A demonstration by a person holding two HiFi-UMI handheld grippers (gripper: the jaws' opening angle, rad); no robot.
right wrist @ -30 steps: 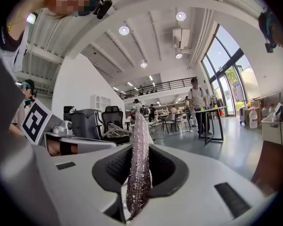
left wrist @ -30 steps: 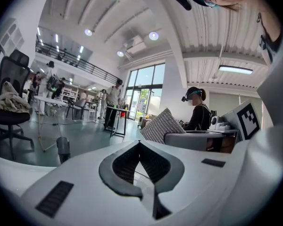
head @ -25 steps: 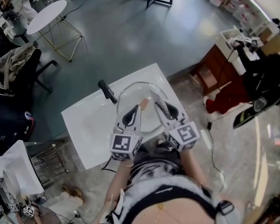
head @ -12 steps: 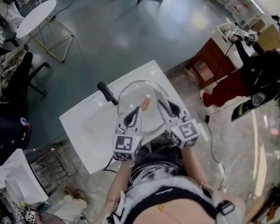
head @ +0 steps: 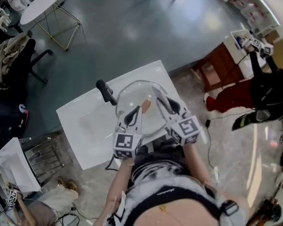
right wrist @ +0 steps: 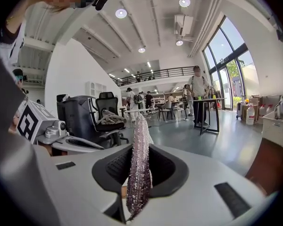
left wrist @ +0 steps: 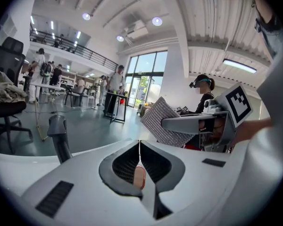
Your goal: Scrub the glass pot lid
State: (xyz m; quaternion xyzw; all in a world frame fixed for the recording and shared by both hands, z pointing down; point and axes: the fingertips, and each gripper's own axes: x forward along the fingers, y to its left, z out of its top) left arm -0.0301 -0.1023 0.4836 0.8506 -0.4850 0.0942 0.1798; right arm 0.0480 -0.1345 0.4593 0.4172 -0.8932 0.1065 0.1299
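The glass pot lid [head: 131,94] lies on the white counter [head: 85,121], beside a black handle [head: 106,92]. No suds or wiped streaks show on the glass, so scrubbing is judged barely begun or not yet started.

The left gripper [left wrist: 139,147] is closed on the lid's wooden knob [left wrist: 139,178]. The right gripper [right wrist: 140,149] is clamped on a silvery scrub cloth [right wrist: 139,182] and is poised over the lid. Contact with the glass cannot be confirmed.

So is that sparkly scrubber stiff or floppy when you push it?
Probably bendy: the sparkly scrubber is squashed thin between the right gripper's jaws, yet stands up by itself, so somewhat springy. It looks light, and its rough weave likely won't slip.
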